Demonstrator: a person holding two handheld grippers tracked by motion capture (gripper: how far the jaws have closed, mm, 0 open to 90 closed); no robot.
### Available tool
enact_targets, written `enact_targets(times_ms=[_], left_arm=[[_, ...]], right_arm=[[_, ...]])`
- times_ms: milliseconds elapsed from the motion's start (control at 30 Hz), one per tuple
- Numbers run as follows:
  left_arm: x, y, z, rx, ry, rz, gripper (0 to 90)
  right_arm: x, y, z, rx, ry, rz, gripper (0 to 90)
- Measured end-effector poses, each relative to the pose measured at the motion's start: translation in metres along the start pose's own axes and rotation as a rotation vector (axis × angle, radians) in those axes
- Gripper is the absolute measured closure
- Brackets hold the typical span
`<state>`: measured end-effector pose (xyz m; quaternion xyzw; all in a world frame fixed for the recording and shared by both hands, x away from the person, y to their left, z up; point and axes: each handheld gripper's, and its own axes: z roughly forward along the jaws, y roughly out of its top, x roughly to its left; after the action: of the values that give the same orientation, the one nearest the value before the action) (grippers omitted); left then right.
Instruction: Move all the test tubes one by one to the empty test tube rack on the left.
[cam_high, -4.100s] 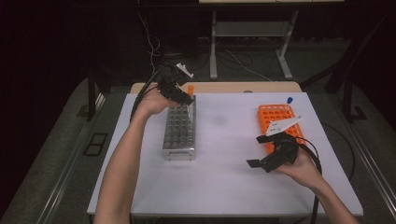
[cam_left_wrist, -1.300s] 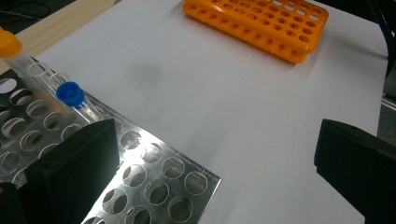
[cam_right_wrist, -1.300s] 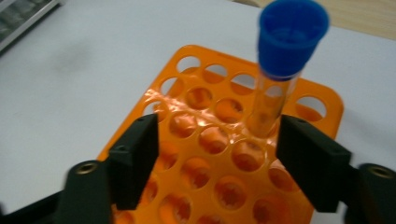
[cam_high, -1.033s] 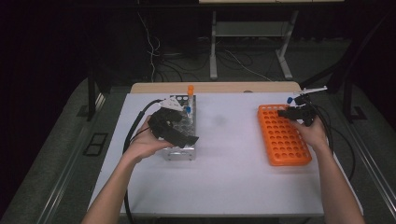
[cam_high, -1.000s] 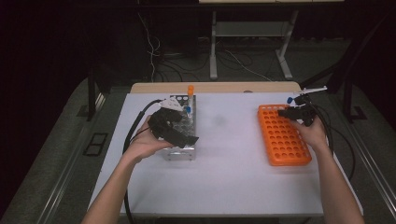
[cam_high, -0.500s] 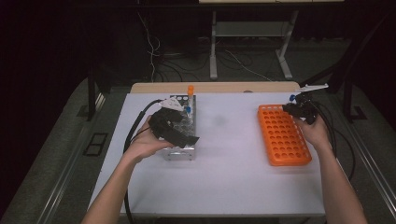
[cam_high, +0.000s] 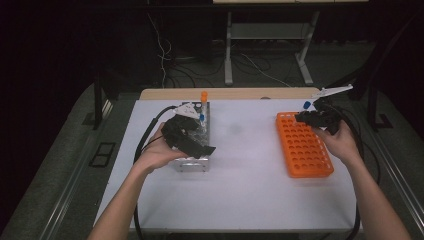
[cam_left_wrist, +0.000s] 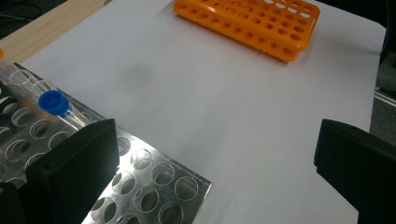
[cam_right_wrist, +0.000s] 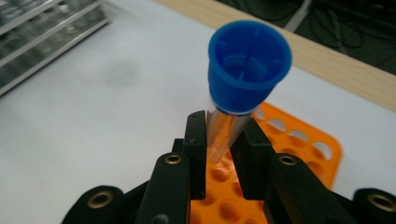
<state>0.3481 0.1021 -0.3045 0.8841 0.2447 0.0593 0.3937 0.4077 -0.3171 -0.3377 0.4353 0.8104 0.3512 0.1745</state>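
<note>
My right gripper (cam_right_wrist: 224, 126) is shut on a clear tube with a blue cap (cam_right_wrist: 249, 60), held upright just above the far end of the orange rack (cam_right_wrist: 303, 144). From above, that gripper (cam_high: 311, 118) and the tube's cap (cam_high: 306, 105) sit at the orange rack's (cam_high: 304, 145) far right corner. My left gripper (cam_high: 192, 142) hovers over the metal rack (cam_high: 192, 162) with its jaws wide apart and nothing between them. In the left gripper view the gripper (cam_left_wrist: 215, 158) looks over the metal rack (cam_left_wrist: 154, 182), where a blue-capped tube (cam_left_wrist: 53, 102) stands in a hole.
An orange-capped tube (cam_high: 204, 95) stands at the metal rack's far end. The white table (cam_high: 245, 185) has a wooden strip (cam_high: 225, 93) along its far edge. Cables trail from both grippers. The orange rack (cam_left_wrist: 252, 23) lies across the table from the left gripper.
My right gripper has risen a little with the blue-capped tube above the orange rack's far end. The left gripper has stayed over the metal rack.
</note>
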Motion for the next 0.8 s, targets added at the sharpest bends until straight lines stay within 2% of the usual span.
enact_targets(times_ms=[200, 333, 700, 800], left_arm=[[-0.004, 0.007, 0.002, 0.006, -0.006, 0.018, 0.0], [-0.008, 0.013, 0.006, 0.011, -0.017, 0.039, 0.0], [-0.024, 0.033, 0.015, 0.022, -0.063, 0.108, 3.4], [-0.028, 0.037, 0.019, 0.040, -0.076, 0.127, 5.3]], right_arm=[[0.028, 0.002, -0.006, 0.040, 0.118, -0.063, 75.9], [0.050, 0.004, -0.005, 0.066, 0.184, -0.121, 75.9], [0.109, 0.006, 0.009, 0.147, 0.312, -0.259, 75.9], [0.123, 0.005, 0.014, 0.159, 0.344, -0.288, 75.9]])
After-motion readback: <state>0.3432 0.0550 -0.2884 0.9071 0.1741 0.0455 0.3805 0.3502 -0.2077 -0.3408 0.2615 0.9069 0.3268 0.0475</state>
